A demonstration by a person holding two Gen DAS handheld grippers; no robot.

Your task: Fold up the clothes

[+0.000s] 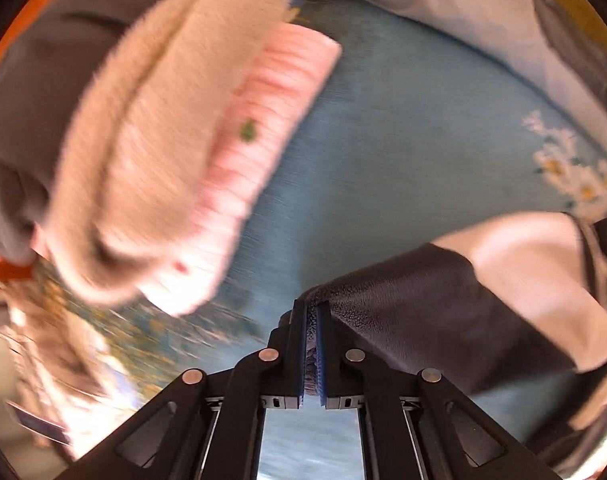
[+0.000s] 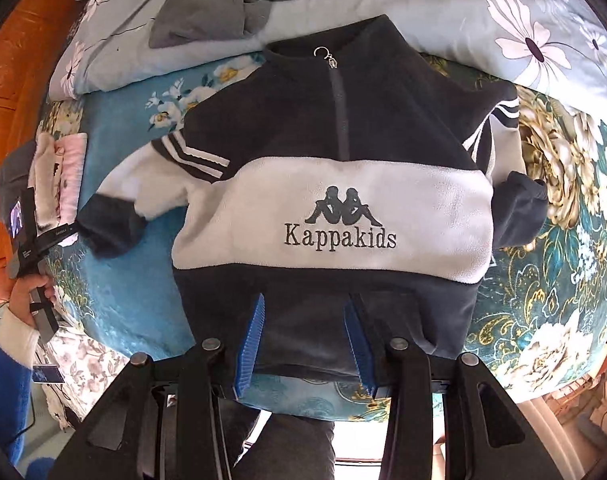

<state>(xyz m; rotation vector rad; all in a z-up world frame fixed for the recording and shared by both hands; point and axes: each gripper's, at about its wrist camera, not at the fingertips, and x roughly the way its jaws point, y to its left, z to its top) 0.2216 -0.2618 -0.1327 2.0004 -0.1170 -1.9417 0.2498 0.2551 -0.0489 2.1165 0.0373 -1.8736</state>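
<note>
A navy and white fleece pullover (image 2: 331, 200) with a "Kappakids" logo lies face up on the blue floral bedspread (image 2: 135, 288), collar away from me. My right gripper (image 2: 306, 300) is open, its blue pads (image 2: 251, 344) straddling the dark hem. My left gripper (image 1: 312, 314) is shut on the sleeve's dark cuff (image 1: 423, 312); the white part of that sleeve (image 1: 543, 276) trails to the right. In the right wrist view a hand (image 2: 23, 300) holds the left gripper (image 2: 59, 236) at that cuff (image 2: 111, 224). The other sleeve (image 2: 519, 200) is bent beside the body.
A stack of folded clothes, beige and pink (image 1: 175, 152), sits on the bed left of the pullover. A flowered quilt (image 2: 483, 12) and grey garments (image 2: 223, 8) lie at the back. An orange wooden board (image 2: 19, 80) runs along the left.
</note>
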